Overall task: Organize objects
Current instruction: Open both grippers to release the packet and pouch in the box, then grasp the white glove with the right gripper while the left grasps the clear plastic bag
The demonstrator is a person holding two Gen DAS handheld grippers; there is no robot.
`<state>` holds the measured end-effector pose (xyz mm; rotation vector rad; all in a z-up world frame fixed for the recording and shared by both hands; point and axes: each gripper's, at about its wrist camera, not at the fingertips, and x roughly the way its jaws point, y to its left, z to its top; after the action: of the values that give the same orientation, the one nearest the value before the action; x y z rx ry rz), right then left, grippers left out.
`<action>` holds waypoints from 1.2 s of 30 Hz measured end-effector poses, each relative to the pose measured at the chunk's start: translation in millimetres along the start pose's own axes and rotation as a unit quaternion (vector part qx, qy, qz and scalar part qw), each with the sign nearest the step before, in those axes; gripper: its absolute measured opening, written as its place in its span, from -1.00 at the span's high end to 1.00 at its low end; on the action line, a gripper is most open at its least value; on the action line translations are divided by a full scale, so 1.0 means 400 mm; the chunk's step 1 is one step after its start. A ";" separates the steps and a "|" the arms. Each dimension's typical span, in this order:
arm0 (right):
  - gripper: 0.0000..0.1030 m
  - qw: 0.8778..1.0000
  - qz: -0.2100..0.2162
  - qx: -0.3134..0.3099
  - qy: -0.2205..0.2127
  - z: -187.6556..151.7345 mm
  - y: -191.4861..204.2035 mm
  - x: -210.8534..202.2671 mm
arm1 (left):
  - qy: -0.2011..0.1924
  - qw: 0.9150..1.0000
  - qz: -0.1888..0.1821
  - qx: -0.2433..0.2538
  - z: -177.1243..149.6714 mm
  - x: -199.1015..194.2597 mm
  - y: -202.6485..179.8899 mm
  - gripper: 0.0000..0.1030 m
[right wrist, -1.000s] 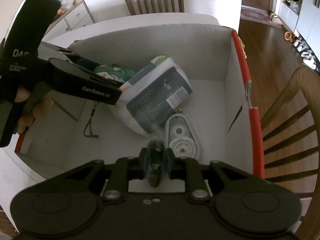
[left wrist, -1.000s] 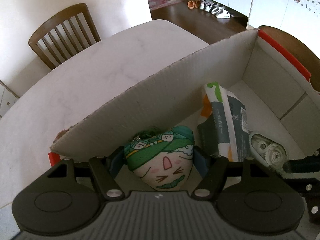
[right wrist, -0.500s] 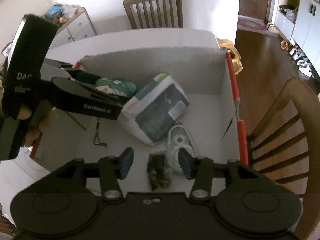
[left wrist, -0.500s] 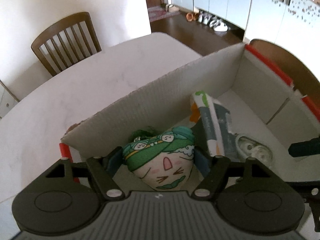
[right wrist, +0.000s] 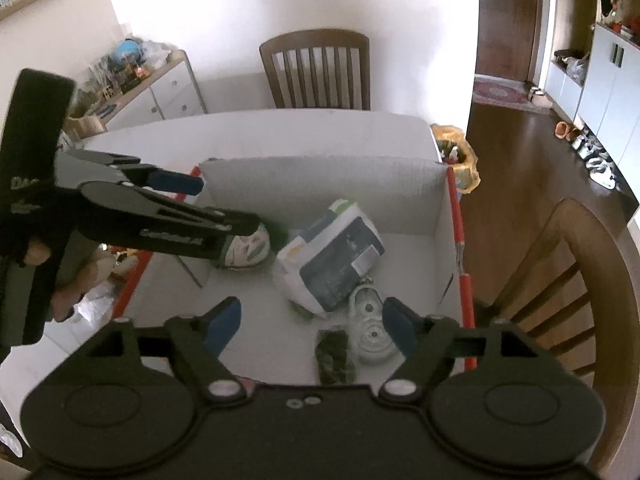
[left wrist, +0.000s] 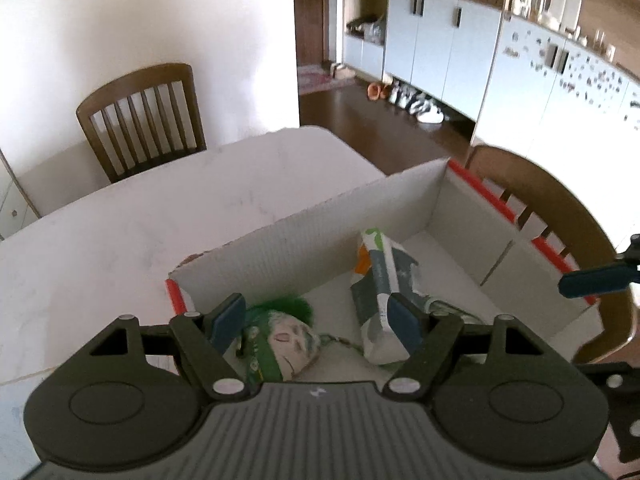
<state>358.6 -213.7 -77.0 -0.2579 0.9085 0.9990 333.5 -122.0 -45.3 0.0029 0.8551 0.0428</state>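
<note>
Left gripper (left wrist: 316, 322) stands wide, gripping nothing, its pads clear of the toy below; right gripper (right wrist: 310, 328) has its jaws opening, nothing pressed between them. White cardboard box (right wrist: 320, 188) with red edges sits on the white table (left wrist: 160, 216); contents, largest first: paper packet (right wrist: 334, 260) near the middle; plush toy (left wrist: 286, 338) with green tuft toward the left wall; tape dispenser (right wrist: 370, 330) just beside the packet; small dark item (right wrist: 334, 356) beside the dispenser, blurred.
</note>
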 end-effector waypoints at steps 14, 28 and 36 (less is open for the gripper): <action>-0.80 0.999 -0.004 0.014 -0.052 -0.008 0.115 -0.056 | -0.053 0.998 -0.017 -0.032 -0.087 -0.206 0.109 -0.62; -0.98 0.998 0.021 0.015 -0.054 0.003 0.327 -0.016 | -0.043 0.996 0.027 -0.079 -0.245 -0.312 0.365 -0.93; -0.98 0.999 0.013 0.017 -0.039 0.002 0.433 0.044 | -0.034 0.996 0.027 -0.081 -0.352 -0.315 0.471 -1.00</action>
<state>222.4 -107.9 -54.5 -0.1773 0.8586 1.0101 137.6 59.3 -38.9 -0.1252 0.7824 0.1621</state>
